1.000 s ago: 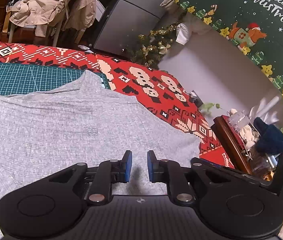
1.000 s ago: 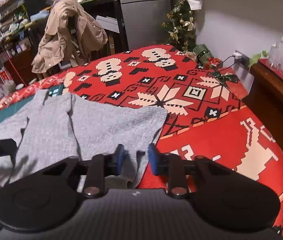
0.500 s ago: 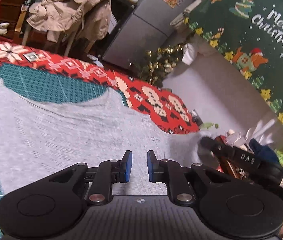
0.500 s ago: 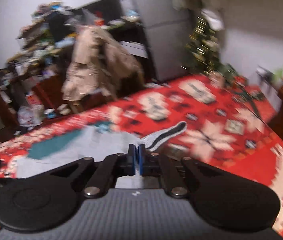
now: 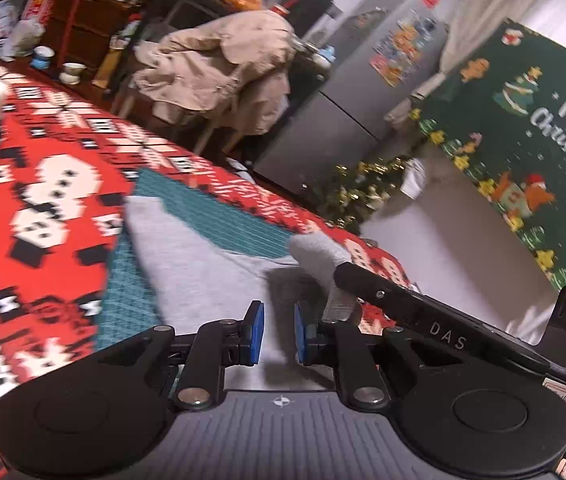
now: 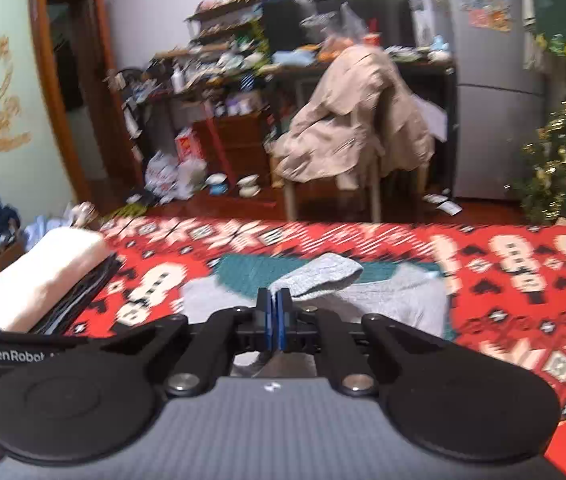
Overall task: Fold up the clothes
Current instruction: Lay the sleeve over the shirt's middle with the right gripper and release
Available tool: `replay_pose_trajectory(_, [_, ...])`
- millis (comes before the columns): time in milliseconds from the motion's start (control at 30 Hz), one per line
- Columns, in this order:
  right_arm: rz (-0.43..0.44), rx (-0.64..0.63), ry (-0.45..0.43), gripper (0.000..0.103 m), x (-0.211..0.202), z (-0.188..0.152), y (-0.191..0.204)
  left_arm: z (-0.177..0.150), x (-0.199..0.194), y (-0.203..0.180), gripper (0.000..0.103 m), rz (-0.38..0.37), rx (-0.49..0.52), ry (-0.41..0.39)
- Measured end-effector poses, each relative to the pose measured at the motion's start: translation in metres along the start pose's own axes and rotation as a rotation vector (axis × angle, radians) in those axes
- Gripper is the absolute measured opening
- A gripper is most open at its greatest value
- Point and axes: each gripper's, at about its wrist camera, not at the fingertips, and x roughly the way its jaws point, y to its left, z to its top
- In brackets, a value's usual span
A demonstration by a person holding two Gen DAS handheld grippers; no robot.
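Right claw [image 6: 274, 312] tilted down, pinching grey garment [image 6: 323, 276]

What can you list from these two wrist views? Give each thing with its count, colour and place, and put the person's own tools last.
grey garment: one, grey, on the mat, one sleeve lifted
cutting mat: one, teal, under the garment
blanket: one, red patterned, covering the surface
folded stack: one, cream on dark, left on the blanket
coat: one, beige, draped over a chair
fridge: one, grey, back right
Christmas tree: one, small, beside the fridge
banner: one, green, on the wall
left gripper: fingers apart, nothing between
right gripper: fingers pinching the sleeve
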Motion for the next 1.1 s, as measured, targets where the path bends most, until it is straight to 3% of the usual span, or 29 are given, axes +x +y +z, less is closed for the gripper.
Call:
replay_pose_trajectory(200, [0.045, -0.046, 0.027, 0.003, 0.015, -0.005, 0.034, -0.002, -0.013, 0.024, 0.014, 0.026, -0.057, -0.025])
replay_pose_trajectory(500, [0.086, -0.091, 0.13, 0.004, 0.038, -0.031, 0.031, -0.005, -0.012, 0.036, 0.014, 0.03, -0.082, -0.017])
replay_pose_trajectory(600, [0.104, -0.087, 0.154, 0.02, 0.042, -0.039, 0.031, -0.003, -0.009, 0.035, 0.015, 0.013, -0.078, -0.017])
replay_pose_trajectory(633, [0.112, -0.089, 0.15, 0.028, 0.041, -0.041, 0.031, -0.001, -0.007, 0.033, 0.021, 0.007, -0.067, -0.015])
replay_pose_trajectory(800, [0.116, -0.063, 0.131, 0.03, 0.028, -0.045, 0.023, 0.006, 0.015, 0.019, 0.029, -0.003, 0.013, 0.029])
replay_pose_trajectory(900, [0.106, -0.036, 0.12, 0.031, 0.016, -0.043, 0.011, 0.01, 0.032, 0.013, 0.033, 0.033, 0.073, 0.045])
replay_pose_trajectory(1100, [0.085, -0.039, 0.131, 0.033, -0.009, -0.046, -0.013, 0.015, 0.049, 0.026, 0.031, 0.075, 0.027, 0.071])
